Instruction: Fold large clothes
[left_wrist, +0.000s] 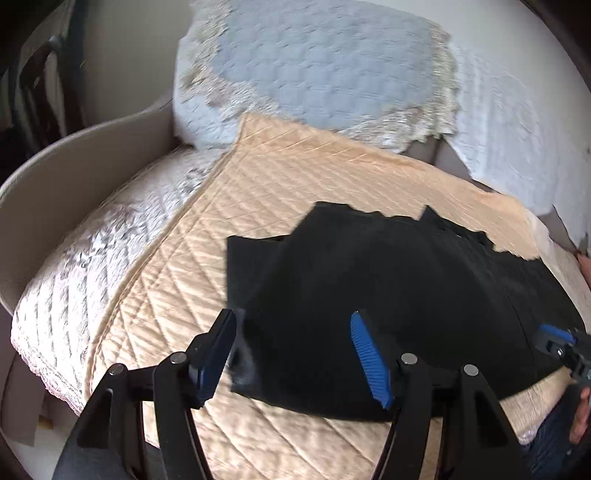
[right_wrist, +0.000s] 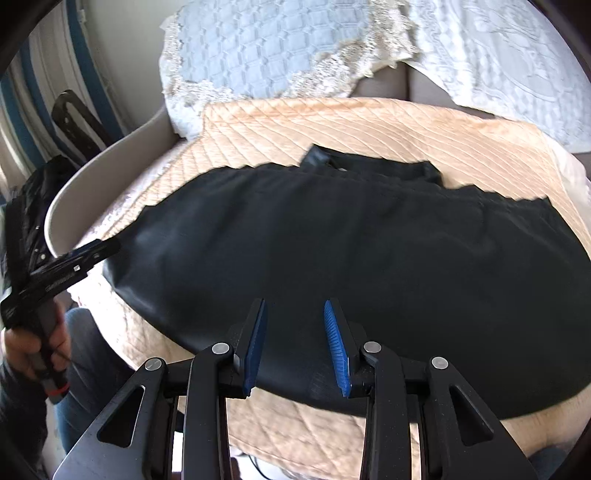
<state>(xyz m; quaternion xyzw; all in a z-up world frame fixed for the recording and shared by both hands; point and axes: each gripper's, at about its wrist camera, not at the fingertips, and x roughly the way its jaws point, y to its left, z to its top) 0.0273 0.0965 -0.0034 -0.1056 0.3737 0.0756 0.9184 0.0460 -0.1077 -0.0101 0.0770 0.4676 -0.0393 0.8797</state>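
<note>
We hold both hand-held grippers, left (left_wrist: 293, 354) and right (right_wrist: 295, 343), spread over the folded black cloth garment (right_wrist: 351, 258) on the peach quilted sofa cover (left_wrist: 207, 236); its far collar edge is blurred.

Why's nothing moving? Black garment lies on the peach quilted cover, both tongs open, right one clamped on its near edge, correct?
Not quite: the right tongs aren't clamped on anything. The right wrist view shows both blue pads apart over the black garment. The rest holds: garment on the peach quilted cover, left tongs open too.

Both wrist views close above garment (left_wrist: 388, 295)
</note>
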